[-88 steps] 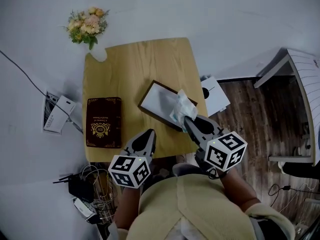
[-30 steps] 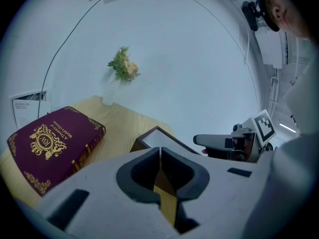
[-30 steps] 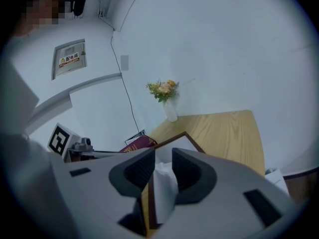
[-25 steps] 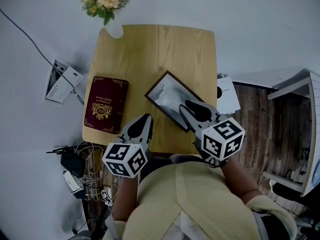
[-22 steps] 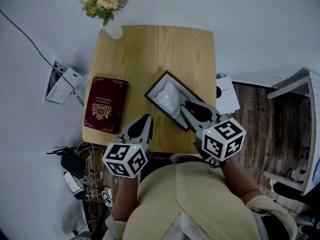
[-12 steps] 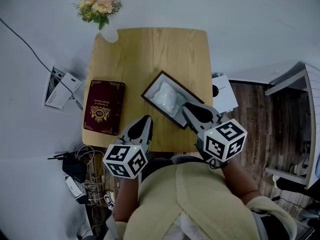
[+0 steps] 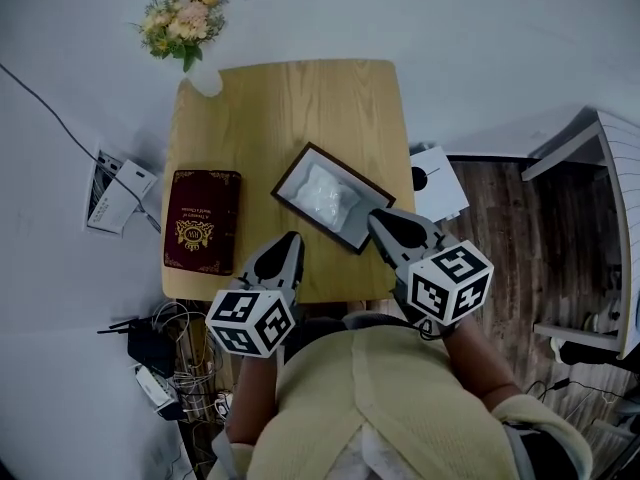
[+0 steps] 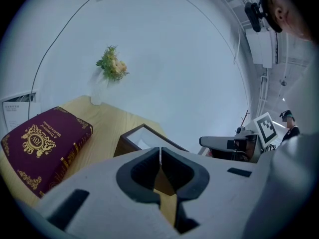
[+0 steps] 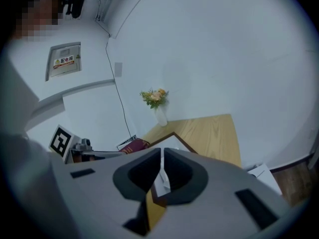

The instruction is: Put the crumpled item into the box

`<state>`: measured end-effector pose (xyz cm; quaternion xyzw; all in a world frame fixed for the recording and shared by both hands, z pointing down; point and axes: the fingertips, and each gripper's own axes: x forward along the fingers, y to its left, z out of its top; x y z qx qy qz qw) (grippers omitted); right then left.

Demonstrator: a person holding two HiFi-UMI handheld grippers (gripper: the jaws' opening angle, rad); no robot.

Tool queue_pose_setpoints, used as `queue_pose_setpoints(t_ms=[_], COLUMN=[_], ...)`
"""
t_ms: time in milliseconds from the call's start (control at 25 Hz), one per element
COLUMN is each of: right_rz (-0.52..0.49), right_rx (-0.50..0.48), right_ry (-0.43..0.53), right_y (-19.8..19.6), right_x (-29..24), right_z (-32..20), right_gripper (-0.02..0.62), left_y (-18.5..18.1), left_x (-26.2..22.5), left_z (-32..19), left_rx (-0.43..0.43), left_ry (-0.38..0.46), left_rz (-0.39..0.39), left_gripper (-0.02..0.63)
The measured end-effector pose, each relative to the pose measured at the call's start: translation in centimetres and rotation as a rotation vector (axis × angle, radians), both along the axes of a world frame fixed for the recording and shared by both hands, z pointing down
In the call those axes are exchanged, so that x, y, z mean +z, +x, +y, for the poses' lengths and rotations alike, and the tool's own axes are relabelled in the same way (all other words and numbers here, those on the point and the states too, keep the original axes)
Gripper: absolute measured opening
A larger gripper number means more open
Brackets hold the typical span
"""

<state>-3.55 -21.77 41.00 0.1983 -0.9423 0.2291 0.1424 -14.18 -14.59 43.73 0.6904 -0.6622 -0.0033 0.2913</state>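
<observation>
Lying inside the dark-framed, white-lined rectangular box (image 7: 291, 168), the crumpled white paper item (image 7: 322, 194) was clear of both tools. The box sat on the light wooden table (image 7: 300, 103), near a maroon hardcover book with a gold emblem (image 7: 200, 220). The left gripper (image 7: 291, 238) hovered over the table's near edge, jaws together, nothing between them. The right gripper (image 7: 376, 218), jaws likewise closed and empty, hovered beside the box's near corner.

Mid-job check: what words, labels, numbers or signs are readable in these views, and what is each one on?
"配电箱": on the wall sign, beside a warning triangle, in the right gripper view.
Red book: gold crest and spine lettering, too blurred to read.
White leaflet: print too small to read.
Nothing else legible.
</observation>
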Motion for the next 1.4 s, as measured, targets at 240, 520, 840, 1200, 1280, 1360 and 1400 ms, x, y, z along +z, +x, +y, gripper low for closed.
queue_pose_setpoints(t_ms=[240, 520, 840, 1200, 1280, 1360, 1400], right_rz=[0.011, 0.024, 0.035, 0.049, 0.051, 0.051, 0.05], right_rx=[0.047, 0.096, 0.144, 0.164, 0.163, 0.162, 0.161], right_ry=[0.0, -0.002, -0.011, -0.008, -0.009, -0.008, -0.007], right_y=[1.6, 3.4, 4.8, 5.4, 5.4, 5.2, 5.1], right_x=[0.2, 0.3, 0.6, 0.8, 0.8, 0.7, 0.7], right_z=[0.1, 0.2, 0.2, 0.4, 0.4, 0.4, 0.4], right_gripper=[0.037, 0.035, 0.031, 0.029, 0.029, 0.029, 0.029], left_y=[1.1, 2.1, 2.9, 3.0, 2.9, 2.7, 2.6], left_x=[0.1, 0.1, 0.3, 0.3, 0.2, 0.0, 0.0], left_z=[-0.2, -0.5, -0.7, -0.4, -0.3, -0.2, -0.1], left_rx=[0.035, 0.07, 0.102, 0.115, 0.114, 0.112, 0.111], left_ry=[0.0, -0.004, -0.005, -0.012, -0.013, -0.012, -0.012], left_rz=[-0.001, 0.002, 0.002, -0.006, -0.009, -0.012, -0.014], left_gripper=[0.029, 0.029, 0.029, 0.029, 0.029, 0.029, 0.029])
